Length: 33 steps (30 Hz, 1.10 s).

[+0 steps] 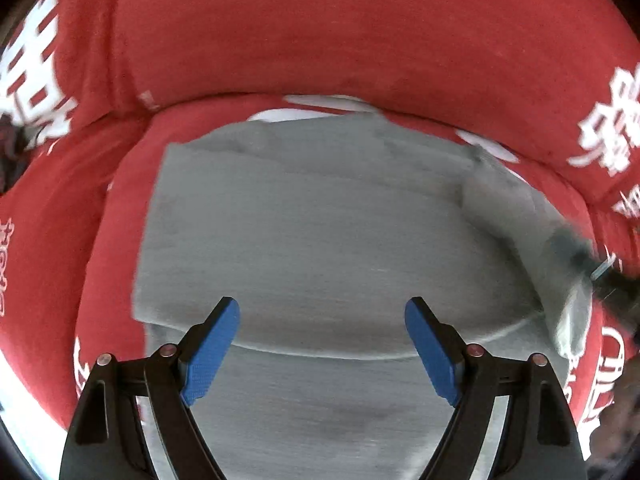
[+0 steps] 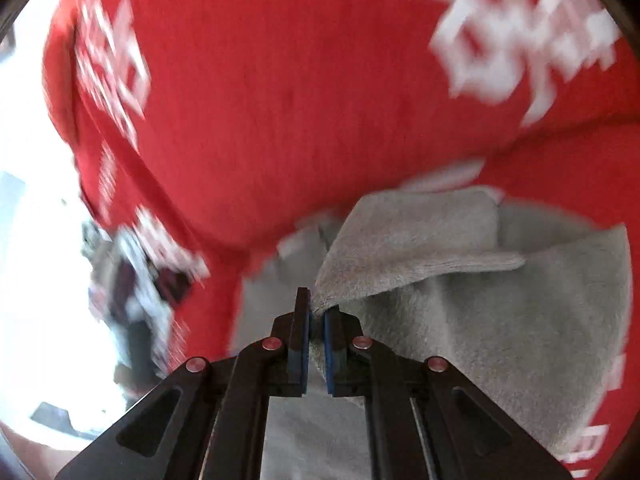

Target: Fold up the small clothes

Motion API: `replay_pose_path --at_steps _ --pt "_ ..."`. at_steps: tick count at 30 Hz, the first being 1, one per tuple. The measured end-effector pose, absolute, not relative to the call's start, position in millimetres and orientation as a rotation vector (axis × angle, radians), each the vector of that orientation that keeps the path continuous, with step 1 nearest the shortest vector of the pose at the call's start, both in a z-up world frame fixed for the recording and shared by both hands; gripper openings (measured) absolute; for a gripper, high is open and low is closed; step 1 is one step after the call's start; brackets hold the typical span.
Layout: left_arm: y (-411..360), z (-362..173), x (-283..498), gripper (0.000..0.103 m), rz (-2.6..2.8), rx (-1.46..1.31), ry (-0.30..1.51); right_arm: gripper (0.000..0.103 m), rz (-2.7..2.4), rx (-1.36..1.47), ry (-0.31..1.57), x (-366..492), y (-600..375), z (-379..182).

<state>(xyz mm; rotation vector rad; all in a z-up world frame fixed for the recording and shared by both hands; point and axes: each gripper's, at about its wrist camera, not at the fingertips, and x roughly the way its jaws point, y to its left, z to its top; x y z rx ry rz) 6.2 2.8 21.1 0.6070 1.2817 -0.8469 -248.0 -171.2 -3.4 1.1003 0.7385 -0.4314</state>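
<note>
A small grey garment [image 1: 320,232] lies spread on a red cloth with white characters [image 1: 320,28]. My left gripper [image 1: 322,320] is open just above the grey garment's near part, blue pads wide apart, holding nothing. My right gripper [image 2: 317,320] is shut on a corner of the grey garment [image 2: 460,304] and lifts that flap off the rest. In the left wrist view the lifted flap and the dark, blurred right gripper [image 1: 588,264] show at the right edge.
The red cloth [image 2: 280,100] covers the surface and rises in a thick fold behind the garment. A bright, blurred area with dark objects [image 2: 132,292] lies at the left of the right wrist view.
</note>
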Motion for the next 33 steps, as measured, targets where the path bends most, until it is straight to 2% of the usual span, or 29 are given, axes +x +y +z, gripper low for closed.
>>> replay_pose_path --at_steps 4,5,6,7,9,12,13,14,15,16,18,24,27,29,31,33 --pt "14.7 11.0 24.6 0.085 -0.834 0.595 1.308 0.012 -0.49 1.101 0.99 -218.8 -148.7 -50.6" --pt "17.3 8.5 27.6 0.085 -0.839 0.587 1.319 0.012 -0.497 1.117 0.976 -221.8 -147.5 -52.3" --pt "19.4 6.9 30.2 0.085 -0.849 0.574 1.327 0.02 -0.509 1.15 0.938 -226.7 -146.6 -49.7" --pt "21.4 7.0 31.0 0.085 -0.858 0.562 1.333 0.038 -0.523 1.18 0.911 -231.9 -146.6 -46.9" --pt "23.7 5.9 36.2 0.085 -0.893 0.518 1.362 0.049 -0.575 1.25 0.809 -248.3 -150.4 -39.6" --pt "23.1 7.6 40.8 0.085 -0.955 0.459 1.401 0.049 -0.66 1.35 0.72 -261.2 -164.5 -41.8" --pt "21.1 8.4 41.7 0.085 -0.99 0.426 1.426 0.045 -0.682 1.371 0.715 -260.3 -169.7 -44.8" --pt "16.7 6.8 42.3 0.085 -1.017 0.398 1.449 0.036 -0.694 1.375 0.707 -256.2 -175.3 -46.1" --pt "16.0 6.2 45.1 0.085 -1.041 0.367 1.473 0.015 -0.704 1.356 0.713 -249.4 -179.0 -44.9" --pt "15.7 4.9 48.9 0.085 -1.067 0.328 1.503 0.01 -0.704 1.313 0.73 -238.4 -181.9 -41.1" --pt "15.1 -1.2 58.0 0.085 -1.12 0.239 1.586 0.008 -0.654 1.21 0.754 -220.5 -181.0 -30.9" --pt "27.3 -22.2 88.1 0.085 -1.123 -0.056 1.773 0.008 -0.408 0.864 0.972 -139.0 -121.9 -19.5" --pt "27.2 -31.8 89.2 0.085 -1.128 -0.092 1.829 0.013 -0.336 0.772 1.092 -120.4 -93.0 -35.7" --pt "24.8 -32.1 86.1 0.085 -1.136 -0.076 1.829 0.018 -0.339 0.704 1.181 -112.5 -78.0 -46.2" --pt "19.5 -31.6 82.6 0.085 -1.144 -0.059 1.822 0.032 -0.335 0.697 1.183 -120.7 -71.2 -44.2" --pt "16.4 -31.3 80.2 0.085 -1.144 -0.033 1.814 0.04 -0.345 0.741 1.167 -131.5 -71.2 -39.8"
